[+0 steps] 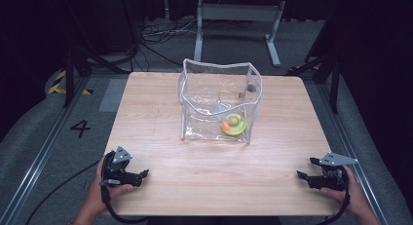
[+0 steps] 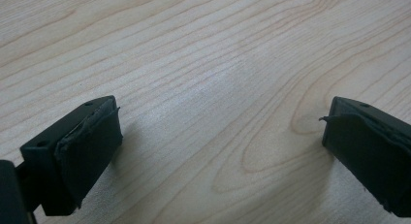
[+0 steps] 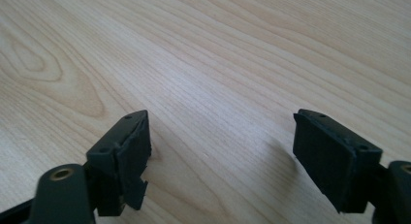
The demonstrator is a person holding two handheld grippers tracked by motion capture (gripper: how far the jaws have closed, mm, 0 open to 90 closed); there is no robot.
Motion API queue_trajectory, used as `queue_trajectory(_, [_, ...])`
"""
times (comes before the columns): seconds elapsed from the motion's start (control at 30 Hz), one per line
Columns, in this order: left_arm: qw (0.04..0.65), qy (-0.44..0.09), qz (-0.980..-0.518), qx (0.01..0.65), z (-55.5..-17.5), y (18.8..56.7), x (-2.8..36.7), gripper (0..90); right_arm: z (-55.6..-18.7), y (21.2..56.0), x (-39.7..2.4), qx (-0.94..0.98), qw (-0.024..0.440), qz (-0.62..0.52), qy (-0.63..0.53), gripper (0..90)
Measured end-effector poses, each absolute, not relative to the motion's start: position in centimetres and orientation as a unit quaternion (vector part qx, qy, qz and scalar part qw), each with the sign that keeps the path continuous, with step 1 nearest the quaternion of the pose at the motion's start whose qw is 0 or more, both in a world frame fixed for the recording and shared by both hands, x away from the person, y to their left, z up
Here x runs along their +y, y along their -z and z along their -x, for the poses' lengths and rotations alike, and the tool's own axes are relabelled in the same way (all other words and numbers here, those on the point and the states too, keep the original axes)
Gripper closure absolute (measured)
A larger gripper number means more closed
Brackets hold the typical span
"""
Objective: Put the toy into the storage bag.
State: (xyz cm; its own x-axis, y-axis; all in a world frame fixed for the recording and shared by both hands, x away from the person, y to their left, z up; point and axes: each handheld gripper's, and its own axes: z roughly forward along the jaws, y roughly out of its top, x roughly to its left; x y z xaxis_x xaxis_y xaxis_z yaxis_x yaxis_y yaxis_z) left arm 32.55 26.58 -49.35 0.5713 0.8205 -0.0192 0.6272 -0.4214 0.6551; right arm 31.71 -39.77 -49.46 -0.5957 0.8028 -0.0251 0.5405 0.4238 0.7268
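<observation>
A clear plastic pouch (image 1: 219, 101) with a white zip rim stands open on the wooden table (image 1: 214, 181), a little behind its middle. Inside it lie a yellow-green ring toy with an orange ball (image 1: 233, 122) and some small grey pieces. My left gripper (image 1: 144, 175) rests at the table's front left corner, held in a hand, its jaws apart over bare wood (image 2: 218, 132). My right gripper (image 1: 306, 169) sits at the front right corner, pointing left. Its jaws stand wide with only wood grain between them (image 3: 220, 136).
A metal table frame (image 1: 238, 20) and loose cables (image 1: 156, 37) lie on the grey floor beyond the table. A floor rail runs along each side, with a "4" mark (image 1: 80, 128) at the left. Wide bare wood lies between both grippers and the pouch.
</observation>
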Motion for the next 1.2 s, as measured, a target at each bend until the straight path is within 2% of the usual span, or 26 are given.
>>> queue_trajectory(0.07, [0.314, -0.155, -0.829, 0.437, -32.55, 49.36, 26.57, 0.8, -31.71, 49.70, -40.30, 0.811, 0.174, -0.426, -0.362, 20.4])
queue_trajectory(1.2, [0.313, -0.155, -0.824, 0.446, -32.50, 49.38, 26.45, 0.3, -31.70, 49.74, -40.25, 0.810, 0.182, -0.428, -0.356, 18.4])
